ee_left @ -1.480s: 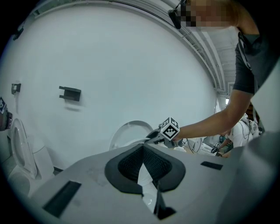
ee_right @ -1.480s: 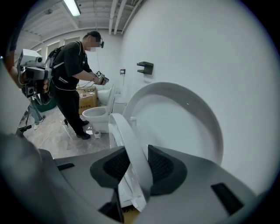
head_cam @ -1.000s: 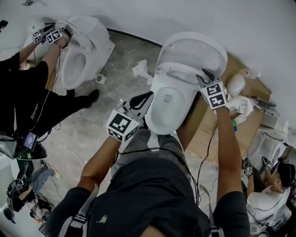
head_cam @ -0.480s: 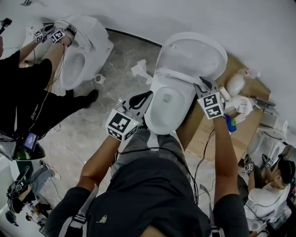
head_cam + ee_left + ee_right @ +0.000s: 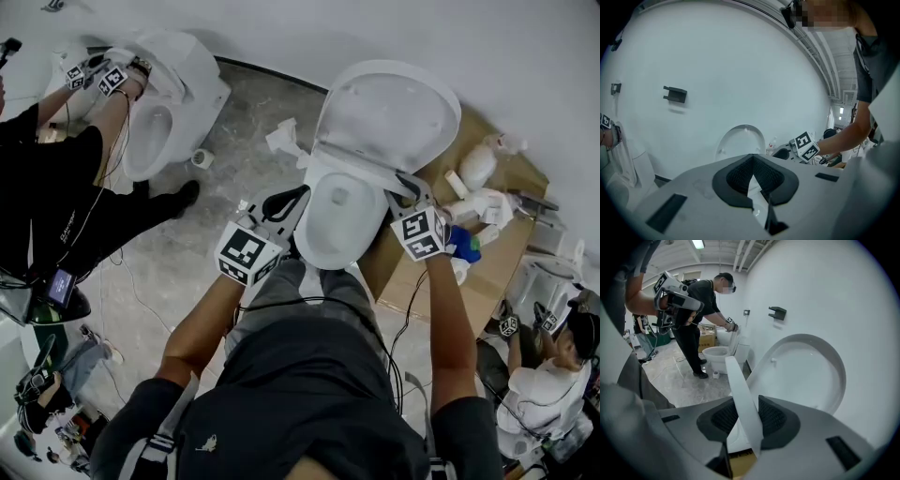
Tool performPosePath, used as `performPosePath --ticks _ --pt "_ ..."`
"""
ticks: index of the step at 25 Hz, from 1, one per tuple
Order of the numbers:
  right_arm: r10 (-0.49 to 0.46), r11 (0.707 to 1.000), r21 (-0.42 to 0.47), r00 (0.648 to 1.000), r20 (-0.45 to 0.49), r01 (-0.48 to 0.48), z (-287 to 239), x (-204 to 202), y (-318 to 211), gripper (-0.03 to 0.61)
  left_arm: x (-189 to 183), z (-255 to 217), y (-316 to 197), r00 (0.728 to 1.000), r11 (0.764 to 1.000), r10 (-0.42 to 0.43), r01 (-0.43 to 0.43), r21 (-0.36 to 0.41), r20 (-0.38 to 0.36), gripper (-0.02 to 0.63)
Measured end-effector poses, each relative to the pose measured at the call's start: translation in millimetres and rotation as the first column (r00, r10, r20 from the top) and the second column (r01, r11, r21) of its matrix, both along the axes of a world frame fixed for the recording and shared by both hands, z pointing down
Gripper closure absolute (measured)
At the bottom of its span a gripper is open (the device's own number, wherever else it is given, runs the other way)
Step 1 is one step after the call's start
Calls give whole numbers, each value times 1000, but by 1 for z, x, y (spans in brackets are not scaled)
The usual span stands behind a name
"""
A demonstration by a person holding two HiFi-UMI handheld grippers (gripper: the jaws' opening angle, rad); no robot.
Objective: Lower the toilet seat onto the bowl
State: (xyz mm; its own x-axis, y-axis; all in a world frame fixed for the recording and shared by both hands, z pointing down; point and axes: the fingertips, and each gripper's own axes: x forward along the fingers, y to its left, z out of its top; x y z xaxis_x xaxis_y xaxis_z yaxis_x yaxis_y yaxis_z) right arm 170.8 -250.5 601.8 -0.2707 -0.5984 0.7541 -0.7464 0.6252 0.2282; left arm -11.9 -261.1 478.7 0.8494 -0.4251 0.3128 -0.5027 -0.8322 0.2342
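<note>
A white toilet stands in the middle of the head view, its lid (image 5: 389,112) raised against the wall above the bowl (image 5: 339,220). The seat (image 5: 367,157) hangs partway between lid and bowl. My right gripper (image 5: 405,185) is shut on the seat's right rim; in the right gripper view the rim (image 5: 743,401) runs as a white band between the two pads, with the lid (image 5: 806,376) behind it. My left gripper (image 5: 286,201) hovers at the bowl's left side, shut on nothing. In the left gripper view its pads (image 5: 740,176) meet at the tips.
A second toilet (image 5: 164,103) stands at the far left, with a person in black (image 5: 56,197) working over it. Flat cardboard (image 5: 487,272) with bottles and rags lies to the right of my toilet. A paper roll (image 5: 201,159) and cables lie on the floor.
My right gripper has come toward me and slightly down, bringing the seat away from the lid. The left gripper has stayed where it was.
</note>
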Motion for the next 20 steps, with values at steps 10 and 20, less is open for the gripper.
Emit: performPosePath --ticks 10,20 --pt "-67 996 -63 997 -25 65 16 -28 48 449 -1 1 9 1000 1000 19 -19 -8 2 611" --pt "-120 985 -130 992 -26 116 36 -46 85 437 5 6 10 999 999 40 -40 -6 6 611"
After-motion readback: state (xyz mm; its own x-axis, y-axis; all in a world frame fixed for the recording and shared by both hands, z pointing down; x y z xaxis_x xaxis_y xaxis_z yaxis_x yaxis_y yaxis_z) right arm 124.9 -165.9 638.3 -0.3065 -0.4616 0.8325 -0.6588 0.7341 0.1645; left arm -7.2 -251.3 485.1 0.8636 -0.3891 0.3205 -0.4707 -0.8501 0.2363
